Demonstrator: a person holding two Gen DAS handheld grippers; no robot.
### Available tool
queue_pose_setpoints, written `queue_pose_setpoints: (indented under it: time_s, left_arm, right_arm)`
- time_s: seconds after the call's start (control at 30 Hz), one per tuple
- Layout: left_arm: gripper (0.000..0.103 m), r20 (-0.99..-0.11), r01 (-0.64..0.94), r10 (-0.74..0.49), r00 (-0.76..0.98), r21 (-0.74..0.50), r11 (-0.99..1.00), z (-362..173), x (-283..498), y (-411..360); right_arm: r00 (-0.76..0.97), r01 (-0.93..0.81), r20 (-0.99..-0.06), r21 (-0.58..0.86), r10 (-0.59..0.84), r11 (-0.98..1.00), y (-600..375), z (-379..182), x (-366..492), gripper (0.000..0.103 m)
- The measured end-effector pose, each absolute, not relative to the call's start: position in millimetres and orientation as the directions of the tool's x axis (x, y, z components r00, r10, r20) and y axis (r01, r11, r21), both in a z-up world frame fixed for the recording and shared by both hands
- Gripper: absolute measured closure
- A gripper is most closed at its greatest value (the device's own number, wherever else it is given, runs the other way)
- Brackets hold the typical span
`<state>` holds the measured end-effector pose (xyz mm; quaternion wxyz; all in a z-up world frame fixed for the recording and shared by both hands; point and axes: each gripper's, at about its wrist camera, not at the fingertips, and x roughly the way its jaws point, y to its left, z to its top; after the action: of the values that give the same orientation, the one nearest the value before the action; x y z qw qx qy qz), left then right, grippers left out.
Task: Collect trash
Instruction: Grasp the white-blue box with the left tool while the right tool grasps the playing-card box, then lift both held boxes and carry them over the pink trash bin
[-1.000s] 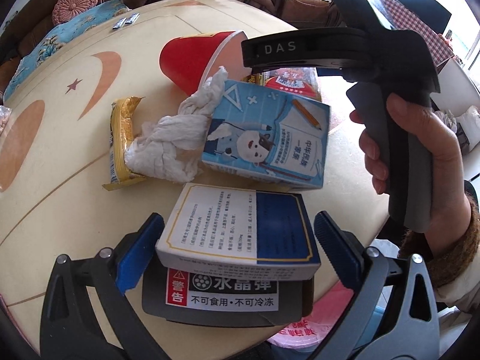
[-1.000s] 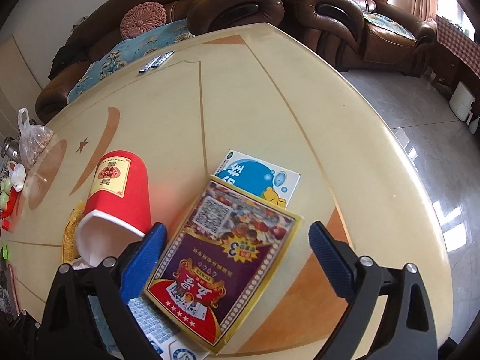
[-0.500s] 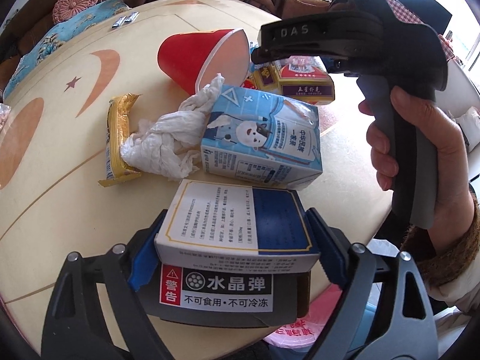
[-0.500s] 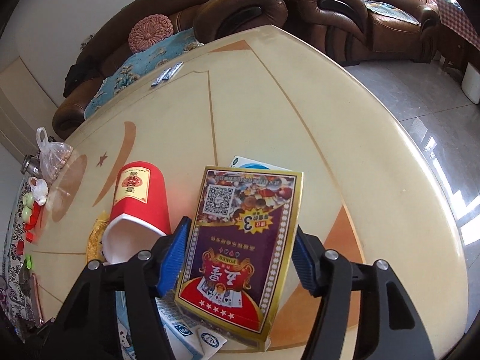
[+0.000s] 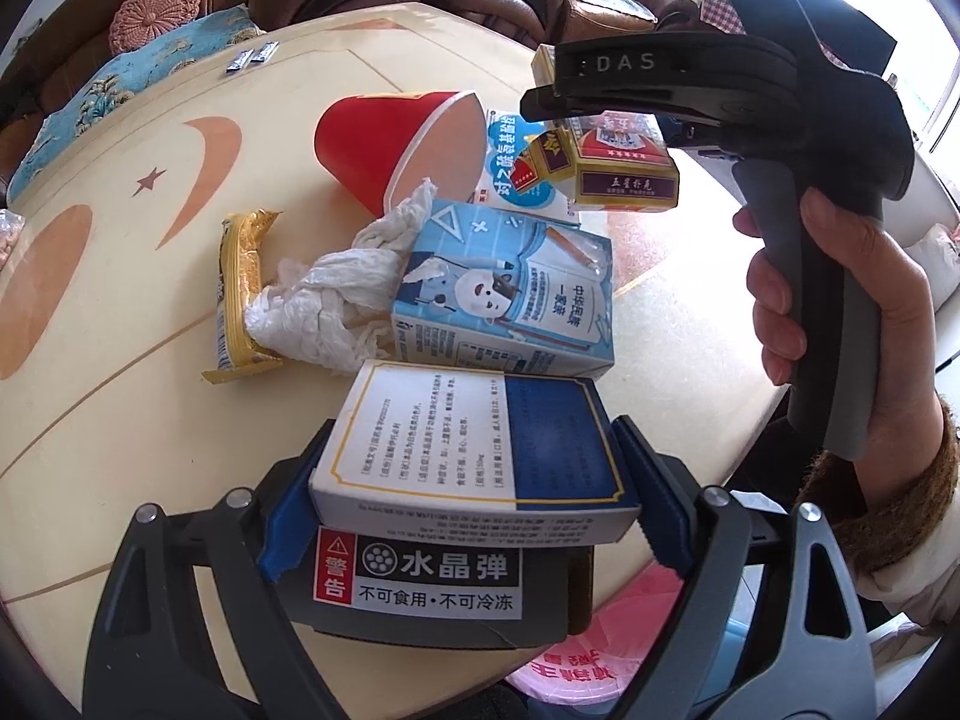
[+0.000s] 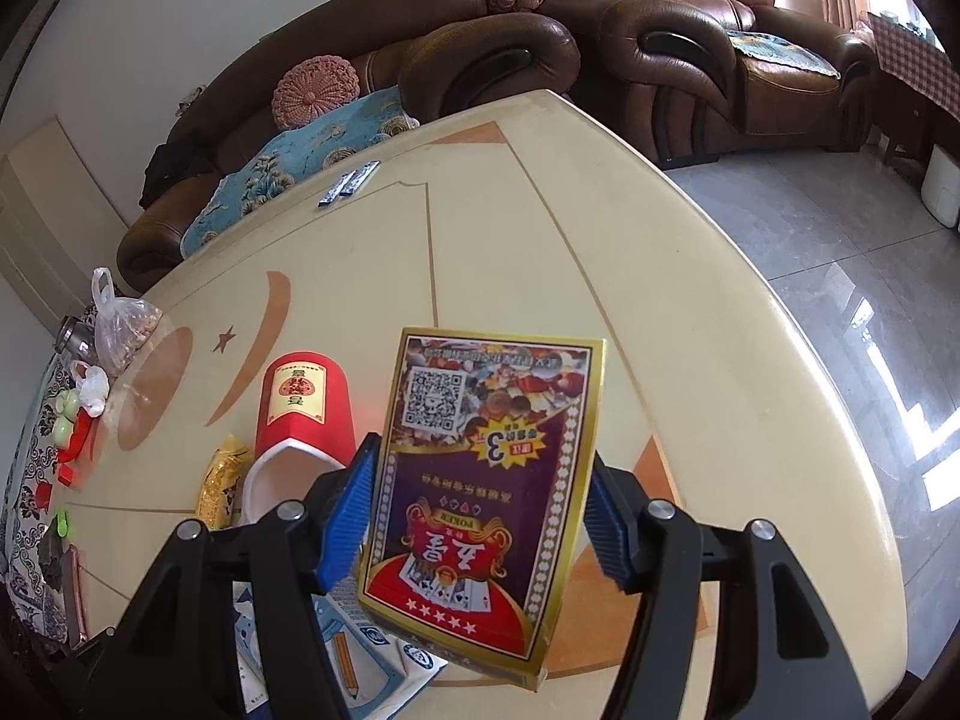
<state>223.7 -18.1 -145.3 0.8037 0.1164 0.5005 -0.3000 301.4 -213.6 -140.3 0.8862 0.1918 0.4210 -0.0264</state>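
My left gripper (image 5: 468,480) is shut on a white-and-blue carton box (image 5: 456,444), blue pads pressing both its sides, low over a black warning-label packet (image 5: 432,588) at the table's near edge. My right gripper (image 6: 480,516) is shut on a purple-and-gold playing-card box (image 6: 486,480), held tilted above the table. The left wrist view shows that card box (image 5: 624,174) under the right gripper's black body, with a person's hand (image 5: 840,300) on the handle. More trash lies between: a blue milk carton (image 5: 510,300), crumpled tissue (image 5: 336,294), a gold wrapper (image 5: 240,294) and a red paper cup (image 5: 384,144) on its side.
The round cream table (image 5: 120,420) has a blue-and-white flat packet (image 5: 510,174) beside the cup and two small sachets (image 6: 351,183) at its far side. A pink bag (image 5: 576,666) shows below the near edge. Brown sofas (image 6: 660,30) stand behind; plastic bags (image 6: 120,318) sit at the left rim.
Both grippers have gone from standing wide around their boxes to pressing on them. The right one has lifted the card box off the table and tilted it up.
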Motion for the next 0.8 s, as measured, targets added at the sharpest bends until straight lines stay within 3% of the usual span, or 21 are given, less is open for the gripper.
queue_pose_setpoints:
  time_s: [0.8]
  left_arm:
    - [0.017,-0.790,0.549,-0.379,0.482,-0.065,0.833,-58,171,2]
  right_arm:
    - [0.689,0.091,-0.719,0.205,0.087,0.975,-213,-57,210,0.042]
